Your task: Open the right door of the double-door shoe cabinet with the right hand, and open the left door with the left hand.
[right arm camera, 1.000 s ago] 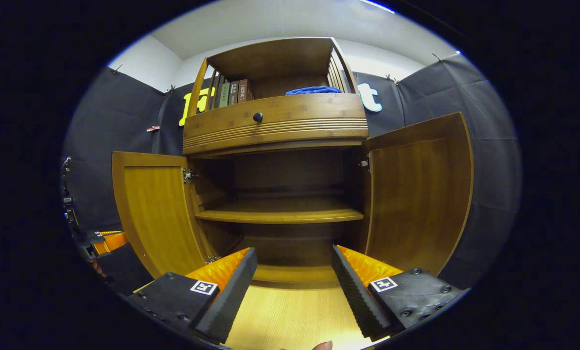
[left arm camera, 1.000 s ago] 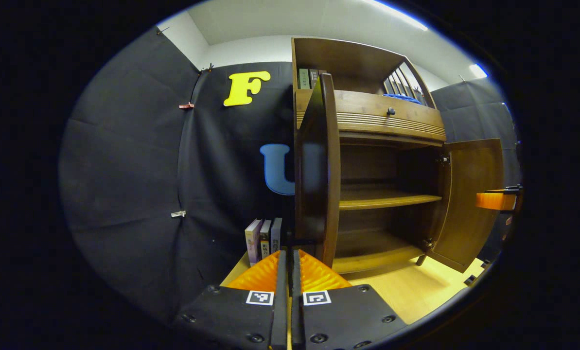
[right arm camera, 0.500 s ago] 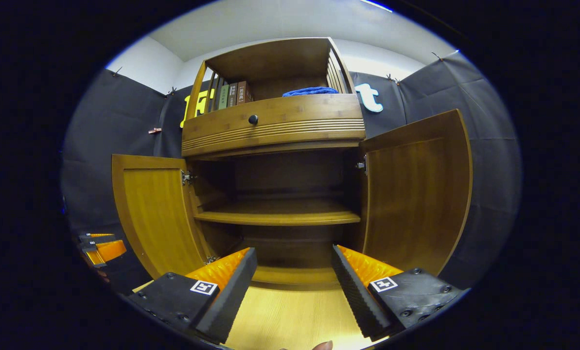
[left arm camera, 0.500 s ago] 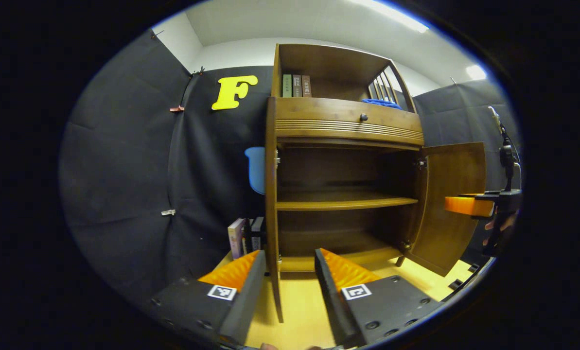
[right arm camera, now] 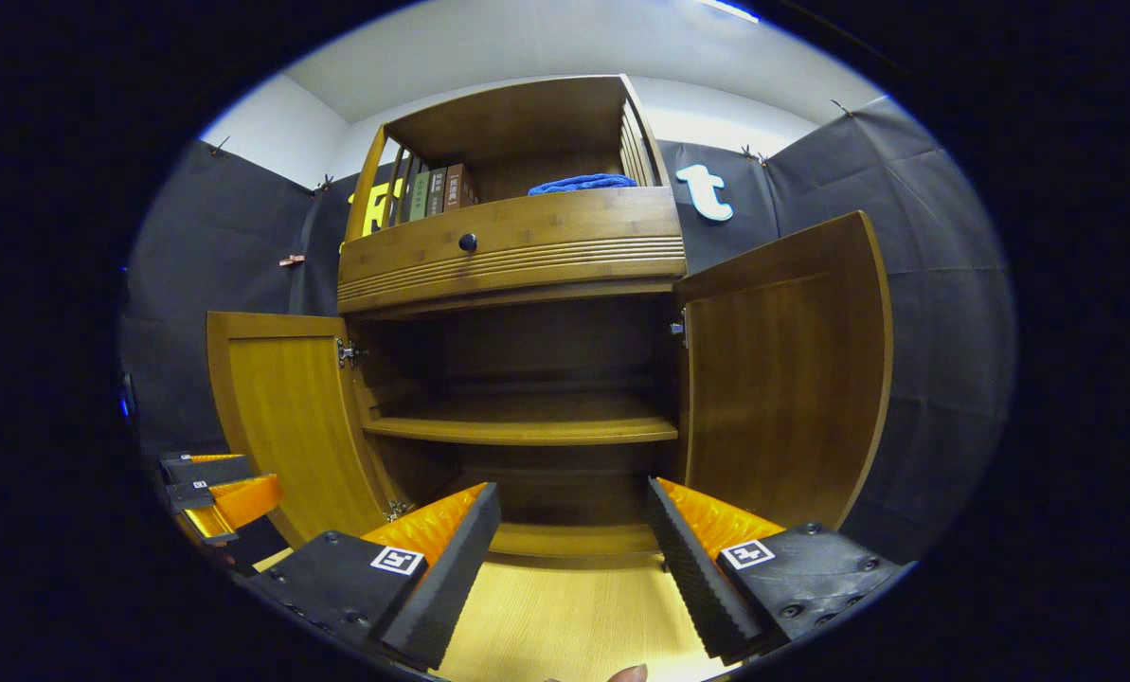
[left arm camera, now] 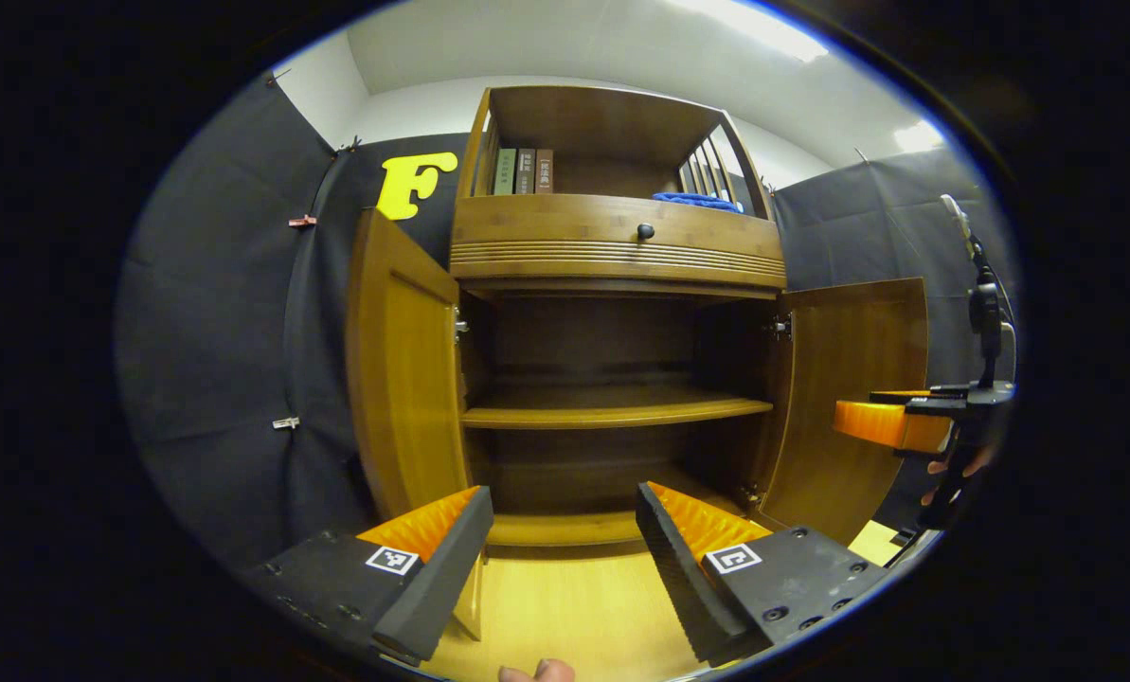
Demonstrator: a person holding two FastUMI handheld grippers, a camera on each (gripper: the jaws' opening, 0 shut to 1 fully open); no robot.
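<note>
At the front of the shoe cabinet (left arm camera: 612, 256), both doors stand swung outward and the task appears complete.

Claw state: the left claw (left arm camera: 565, 549) has its jaws spread wide, holding nothing. The right claw (right arm camera: 572, 554) is likewise spread wide and empty. Both sit back from the cabinet over the light wooden floor (right arm camera: 574, 625), touching neither door. In the left gripper view the right claw (left arm camera: 891, 426) also shows at the far right, just beside the right door; whether it touches the panel cannot be told.

Risks from this position:
- Door rebound. The left door (left arm camera: 403, 379) is swung out but looks less fully open than the right door (right arm camera: 782, 369). If the hinges (right arm camera: 349, 353) are sprung, an unheld panel could drift back.
- Collision on withdrawal. Either claw, if moved sideways, could strike a door edge and push it partway closed.
- Tipping appears unlikely, but a hard pull on an open door would load the hinges.

Cabinet appearance: warm brown wood with a ribbed drawer front and one dark knob (right arm camera: 468, 242). The open compartment holds a single bare shelf (right arm camera: 527, 428) across its middle. The railed top tier carries several upright books (right arm camera: 437, 189) and a folded blue cloth (right arm camera: 583, 183). Door inner faces are smooth, lighter amber panels.
</note>
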